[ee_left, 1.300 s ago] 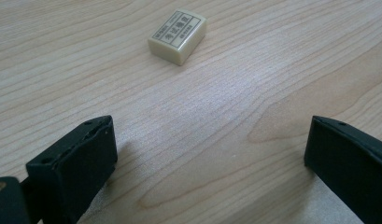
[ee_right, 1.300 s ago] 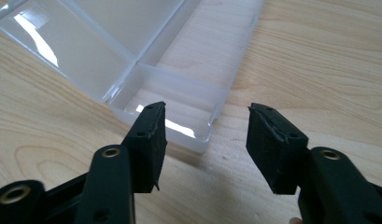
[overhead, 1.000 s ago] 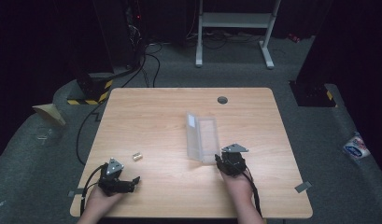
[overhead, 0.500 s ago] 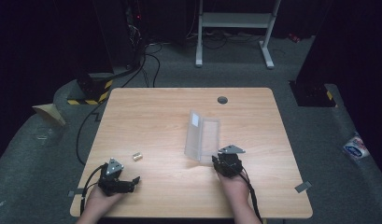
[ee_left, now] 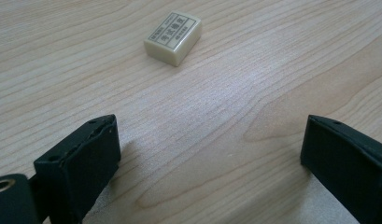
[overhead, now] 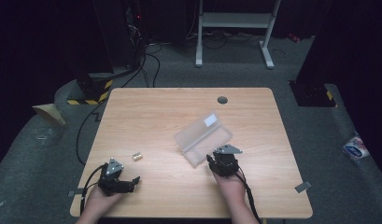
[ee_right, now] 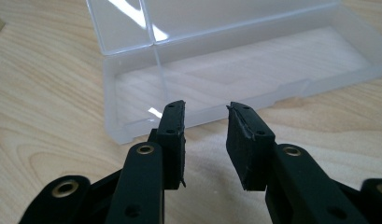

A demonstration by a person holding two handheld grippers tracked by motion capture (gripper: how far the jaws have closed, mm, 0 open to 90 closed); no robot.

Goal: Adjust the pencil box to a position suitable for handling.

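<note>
Eraser point(ee_left: 173, 37) sits on table point(overhead: 156, 116) ahead of our released left claw point(ee_left: 212, 158), while right claw point(ee_right: 205, 140), narrowly parted and grasping nothing, faces open plastic box point(ee_right: 235, 70), lid up, probably to receive it.

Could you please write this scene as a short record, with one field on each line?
surface: wooden table
box: clear plastic box, lid open, nothing inside, lying at an angle on the table
small item: cream eraser with a printed label, lying flat on the table, apart from the box
left gripper: jaws wide apart, nothing between them, pointed toward the eraser
right gripper: jaws apart with a narrow gap, nothing between them, just in front of the box's near wall
contact: neither gripper holds anything
</note>
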